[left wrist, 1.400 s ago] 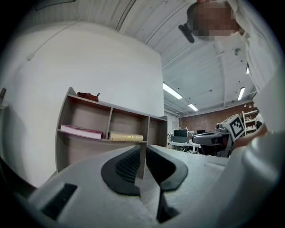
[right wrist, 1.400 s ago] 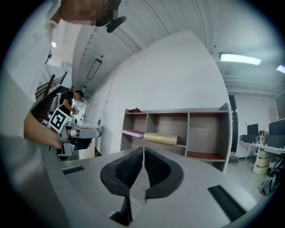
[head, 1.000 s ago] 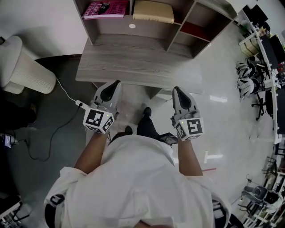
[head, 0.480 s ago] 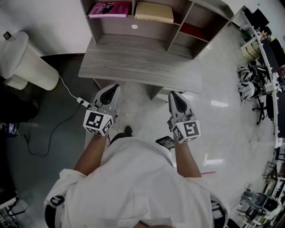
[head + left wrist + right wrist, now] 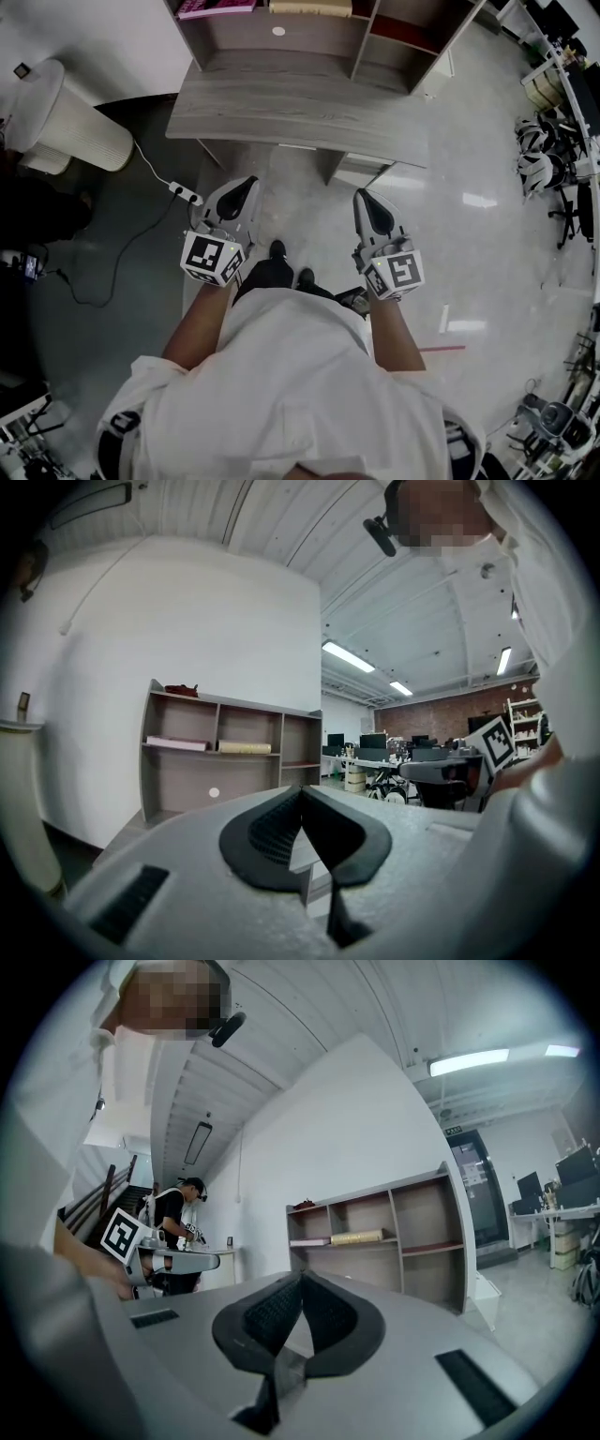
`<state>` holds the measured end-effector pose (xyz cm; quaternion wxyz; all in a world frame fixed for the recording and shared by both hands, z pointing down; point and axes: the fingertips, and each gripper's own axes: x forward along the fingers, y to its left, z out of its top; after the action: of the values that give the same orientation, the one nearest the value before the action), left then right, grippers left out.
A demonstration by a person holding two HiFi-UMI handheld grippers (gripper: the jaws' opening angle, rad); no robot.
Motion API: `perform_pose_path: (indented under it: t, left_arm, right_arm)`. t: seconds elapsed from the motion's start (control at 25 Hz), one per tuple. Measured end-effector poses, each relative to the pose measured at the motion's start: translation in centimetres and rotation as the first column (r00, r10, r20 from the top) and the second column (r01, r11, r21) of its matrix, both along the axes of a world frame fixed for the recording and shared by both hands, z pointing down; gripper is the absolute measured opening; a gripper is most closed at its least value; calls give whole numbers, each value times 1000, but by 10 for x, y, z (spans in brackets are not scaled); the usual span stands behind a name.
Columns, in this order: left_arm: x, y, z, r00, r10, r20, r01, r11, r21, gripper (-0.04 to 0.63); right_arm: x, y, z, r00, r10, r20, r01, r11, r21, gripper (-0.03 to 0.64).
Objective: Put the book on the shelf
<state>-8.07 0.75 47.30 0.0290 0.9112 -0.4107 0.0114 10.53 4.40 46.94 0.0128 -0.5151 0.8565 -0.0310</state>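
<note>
Our left claw [image 5: 246, 187] is fully closed with nothing between its dark ribbed pads, and the left gripper view shows the two pads [image 5: 272, 832] meeting at the tip. Our right claw [image 5: 362, 197] is closed and empty in the same way. Both are held level in front of our body, side by side and well apart, and both point toward the furniture.

The shiny pale floor [image 5: 469, 150] fills most of the head view. On it stands the grey wood-grain worktop [image 5: 291, 112], bare on top and a little ahead of both claw tips. At its far edge rises the grey open shelf unit [image 5: 281, 47] with several compartments. To the left, near the wall, stands a white ribbed cylinder [image 5: 70, 127].

The flat pink book [image 5: 216, 7] lies in the left upper compartment of the shelf, and the flat beige book [image 5: 309, 7] lies in the middle compartment beside it. Neither claw touches them.

A white power strip [image 5: 183, 194] with its thin cable lies on the floor, just beside the left claw in the head view.
</note>
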Motion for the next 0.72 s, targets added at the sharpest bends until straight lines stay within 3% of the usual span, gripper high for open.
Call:
perform_pose_path:
  t: [0.16, 0.28, 0.48, 0.6, 0.72]
  left_arm:
    - [-8, 14, 1, 999, -45, 8, 45, 999, 17, 17]
    - [-11, 20, 0, 999, -34, 16, 34, 999, 12, 17]
    - [-8, 21, -24, 996, 15, -89, -12, 999, 33, 17]
    - [-8, 30, -32, 996, 26, -80, -21, 998, 64, 17]
    - [-14, 30, -23, 997, 27, -79, -24, 999, 41, 17]
  right_arm:
    - [8, 17, 16, 999, 24, 22, -24, 1000, -17, 14]
    - [9, 29, 16, 999, 35, 32, -34, 999, -24, 15]
    - [20, 34, -1, 996, 79, 35, -79, 997, -10, 15]
    - [30, 43, -8, 993, 115, 12, -116, 993, 9, 15]
    - [32, 45, 1, 989, 148, 17, -147, 989, -19, 15]
